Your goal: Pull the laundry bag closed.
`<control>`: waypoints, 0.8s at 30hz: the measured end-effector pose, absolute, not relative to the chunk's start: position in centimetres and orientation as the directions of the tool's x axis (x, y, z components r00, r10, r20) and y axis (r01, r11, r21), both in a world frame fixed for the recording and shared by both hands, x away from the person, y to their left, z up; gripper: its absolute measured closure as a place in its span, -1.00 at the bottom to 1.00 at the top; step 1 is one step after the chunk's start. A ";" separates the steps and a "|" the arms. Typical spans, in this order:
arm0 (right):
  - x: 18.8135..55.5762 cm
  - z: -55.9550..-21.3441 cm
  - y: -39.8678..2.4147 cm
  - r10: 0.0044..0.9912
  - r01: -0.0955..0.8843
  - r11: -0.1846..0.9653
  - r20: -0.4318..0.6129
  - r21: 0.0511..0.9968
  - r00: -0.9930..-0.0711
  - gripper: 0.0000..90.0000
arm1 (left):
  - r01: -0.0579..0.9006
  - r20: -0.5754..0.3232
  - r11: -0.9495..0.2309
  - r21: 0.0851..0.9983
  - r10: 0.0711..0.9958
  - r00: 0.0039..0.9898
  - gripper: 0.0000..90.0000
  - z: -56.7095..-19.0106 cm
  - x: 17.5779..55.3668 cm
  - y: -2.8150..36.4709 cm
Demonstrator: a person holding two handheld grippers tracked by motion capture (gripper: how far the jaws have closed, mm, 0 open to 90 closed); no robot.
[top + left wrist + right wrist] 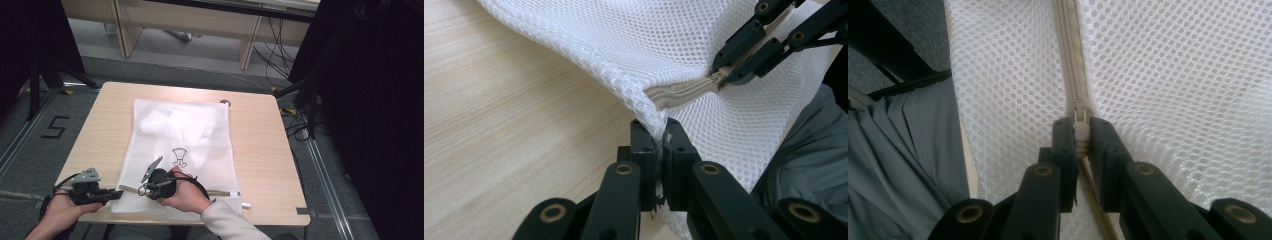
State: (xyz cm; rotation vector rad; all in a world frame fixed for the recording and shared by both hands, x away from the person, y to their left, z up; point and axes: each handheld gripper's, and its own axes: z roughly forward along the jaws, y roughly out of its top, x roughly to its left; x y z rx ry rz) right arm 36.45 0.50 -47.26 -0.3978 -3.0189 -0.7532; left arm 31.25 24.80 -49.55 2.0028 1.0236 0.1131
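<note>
A white mesh laundry bag [210, 160] lies flat on the wooden table [260, 140], with white cloth [175, 125] bearing a small drawing inside it. Its beige zipper [1068, 50] runs along the near edge. My left gripper [119, 194] sits at the bag's near left corner, and in the left gripper view its jaws [658, 145] are shut on the mesh corner [644, 100], lifting it slightly. My right gripper [142, 190] is just to its right, and its jaws [1079, 134] are shut on the zipper pull [1079, 119]. The right gripper [720, 75] also appears farther off in the left gripper view, pinching the zipper.
A small dark round object [225, 102] sits at the table's far edge. The zipper's white end tab [246, 205] sticks out at the bag's near right corner. Bare tabletop [95, 140] lies left and right of the bag. Cables [295, 125] run on the floor at the right.
</note>
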 end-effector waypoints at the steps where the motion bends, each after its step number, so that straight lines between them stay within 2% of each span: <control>1: 36.5 -47.3 0.4 0.251 0.252 0.851 0.065 0.461 -0.966 0.83 | 0.618 -0.270 -0.300 0.727 0.702 0.659 0.89 -49.5 31.2 24.8; 24: 36.6 -46.9 -0.4 0.251 0.248 0.852 0.056 0.462 -0.966 0.83 | 0.625 -0.280 -0.297 0.722 0.701 0.656 0.90 -49.6 31.3 25.0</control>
